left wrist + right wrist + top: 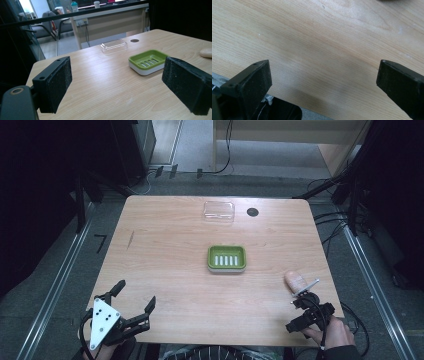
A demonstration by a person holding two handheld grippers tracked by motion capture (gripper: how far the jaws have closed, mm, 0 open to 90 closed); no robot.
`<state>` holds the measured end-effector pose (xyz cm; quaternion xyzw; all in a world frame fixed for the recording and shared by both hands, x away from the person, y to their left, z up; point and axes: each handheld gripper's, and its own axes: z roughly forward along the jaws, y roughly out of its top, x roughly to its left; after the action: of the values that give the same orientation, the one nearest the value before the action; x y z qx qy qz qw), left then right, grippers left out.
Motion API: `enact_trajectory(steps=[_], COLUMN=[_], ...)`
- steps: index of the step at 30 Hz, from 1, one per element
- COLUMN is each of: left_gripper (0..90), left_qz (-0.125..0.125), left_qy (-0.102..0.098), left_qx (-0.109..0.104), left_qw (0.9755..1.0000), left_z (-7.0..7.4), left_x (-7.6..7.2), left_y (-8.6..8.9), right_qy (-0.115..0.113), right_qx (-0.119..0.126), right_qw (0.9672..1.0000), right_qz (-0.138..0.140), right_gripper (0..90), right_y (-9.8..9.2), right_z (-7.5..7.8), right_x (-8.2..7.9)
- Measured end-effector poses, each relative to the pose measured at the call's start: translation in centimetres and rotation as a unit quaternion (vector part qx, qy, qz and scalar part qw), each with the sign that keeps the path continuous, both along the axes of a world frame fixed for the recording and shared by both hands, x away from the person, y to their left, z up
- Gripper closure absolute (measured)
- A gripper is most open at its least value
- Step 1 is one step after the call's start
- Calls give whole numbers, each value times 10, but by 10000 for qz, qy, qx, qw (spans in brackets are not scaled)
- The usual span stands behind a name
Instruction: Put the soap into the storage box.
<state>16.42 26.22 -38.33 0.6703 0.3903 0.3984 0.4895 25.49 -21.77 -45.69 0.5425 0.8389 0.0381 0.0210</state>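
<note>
Light wood-grain bench with rounded corners, grey floor around it, black cables trailing at the far and right sides. Left tool sits at the near-left corner, grey three-cornered plate on top, jaws spread wide with nothing between them; its own view shows the two black padded jaws far apart over bare wood. Right tool is at the near-right edge, held in the person's hand, jaws also gaping apart and empty; its own view looks down on bare bench near the edge.

Green rectangular plastic soap dish with a white slotted base stands about mid-bench, slightly right of centre, nothing in it. Clear plastic rectangular lid lies at the far edge, well apart from the dish. Pale beige oval soap bar lies on the wood near the right side, just beyond the right tool, apart from the dish. Small dark round disc sits just right of the clear lid.
</note>
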Motion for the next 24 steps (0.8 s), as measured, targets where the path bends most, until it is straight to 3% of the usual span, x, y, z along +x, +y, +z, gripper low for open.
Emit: enact_trajectory(steps=[24], left_gripper=[96], left_qz=[8], left_qy=[36], left_qx=[7], left_qw=[10000], left_z=[0], left_x=[1], left_y=[-1], right_qy=[-95], right_qx=[-42], right_qw=[9996], right_qz=[252], right_gripper=[0], right_y=[1], right_z=[-2], right_x=[7])
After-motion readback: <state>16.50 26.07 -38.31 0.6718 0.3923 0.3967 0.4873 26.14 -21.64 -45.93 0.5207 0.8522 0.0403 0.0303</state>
